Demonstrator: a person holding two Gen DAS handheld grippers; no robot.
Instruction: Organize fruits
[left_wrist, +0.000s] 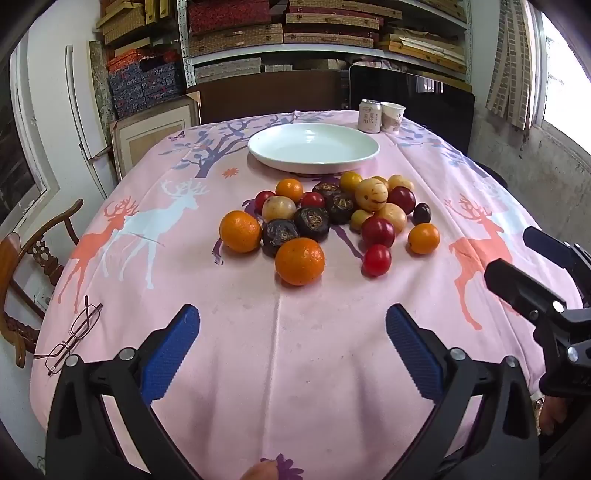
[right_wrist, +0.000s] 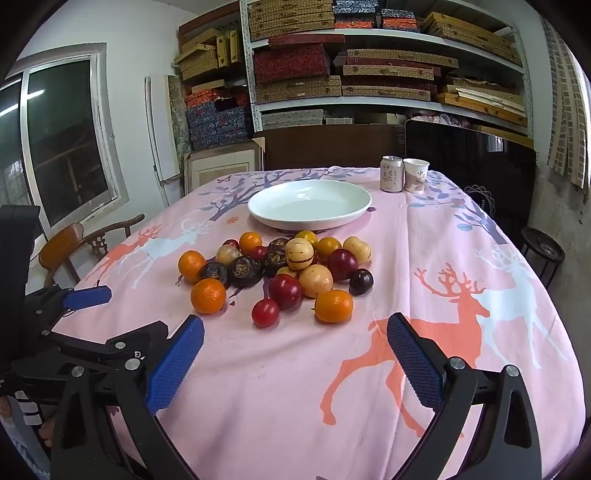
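A heap of fruit (left_wrist: 332, 218) lies mid-table on the pink deer-print cloth: oranges (left_wrist: 299, 261), red plums (left_wrist: 376, 259), pale yellow melons (left_wrist: 371, 194) and dark wrinkled fruits (left_wrist: 312, 222). Behind it sits a white plate (left_wrist: 314, 147) with nothing on it. My left gripper (left_wrist: 293, 354) hovers open near the front of the table, short of the heap. In the right wrist view the same heap (right_wrist: 284, 273) and the plate (right_wrist: 309, 204) appear. My right gripper (right_wrist: 295, 363) is open too, nothing between its blue pads (right_wrist: 175, 363), a little short of the nearest red plum (right_wrist: 265, 312).
A drink can (left_wrist: 370, 115) and a paper cup (left_wrist: 392, 116) stand at the far right of the table. Folded glasses (left_wrist: 74, 338) lie near the left front edge. A wooden chair (left_wrist: 33, 258) stands at the left. Shelves of boxes fill the back wall.
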